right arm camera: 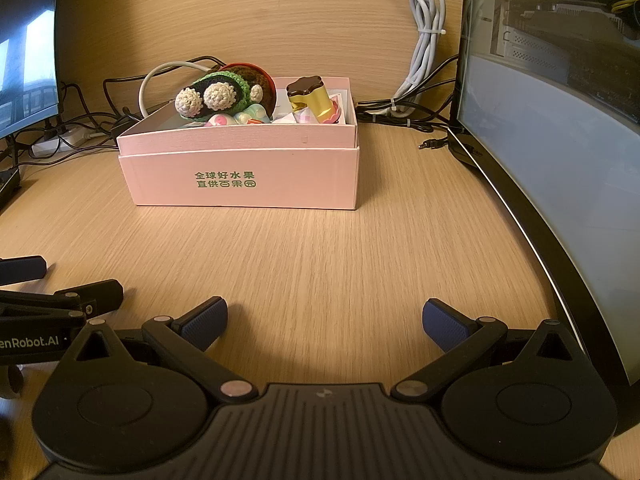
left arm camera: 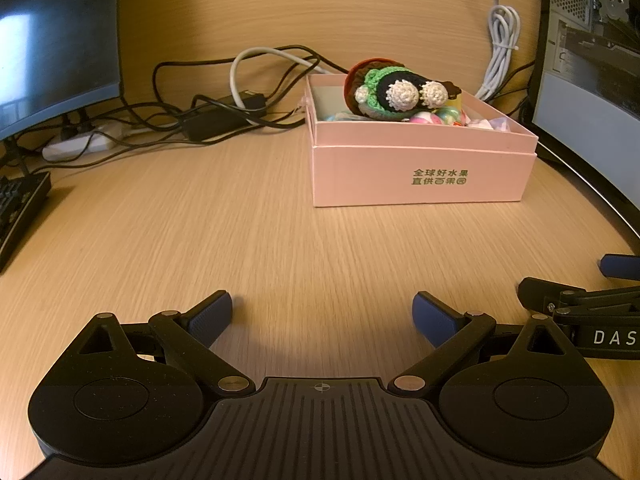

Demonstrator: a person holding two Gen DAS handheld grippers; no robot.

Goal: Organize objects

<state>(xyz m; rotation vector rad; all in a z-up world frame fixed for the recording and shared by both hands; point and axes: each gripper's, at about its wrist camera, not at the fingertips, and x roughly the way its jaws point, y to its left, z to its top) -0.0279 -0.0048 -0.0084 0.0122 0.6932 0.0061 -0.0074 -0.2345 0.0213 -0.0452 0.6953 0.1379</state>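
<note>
A pink cardboard box (left arm camera: 420,176) (right arm camera: 244,176) with green print stands on the wooden desk ahead of both grippers. In it lie a crocheted toy (left arm camera: 396,90) (right arm camera: 218,94) with green, black and cream parts, a gold figure with a brown top (right arm camera: 312,98), and small pastel pieces (right arm camera: 244,117). My left gripper (left arm camera: 322,316) is open and empty, low over the desk, well short of the box. My right gripper (right arm camera: 325,322) is open and empty beside it. Each gripper shows at the edge of the other's view.
A monitor (left arm camera: 56,48) stands at the left with a keyboard (left arm camera: 20,208) below it. A power strip and tangled black cables (left arm camera: 180,116) lie behind. A bundled white cable (right arm camera: 426,40) hangs at the back. A glass-sided computer case (right arm camera: 560,140) stands at the right.
</note>
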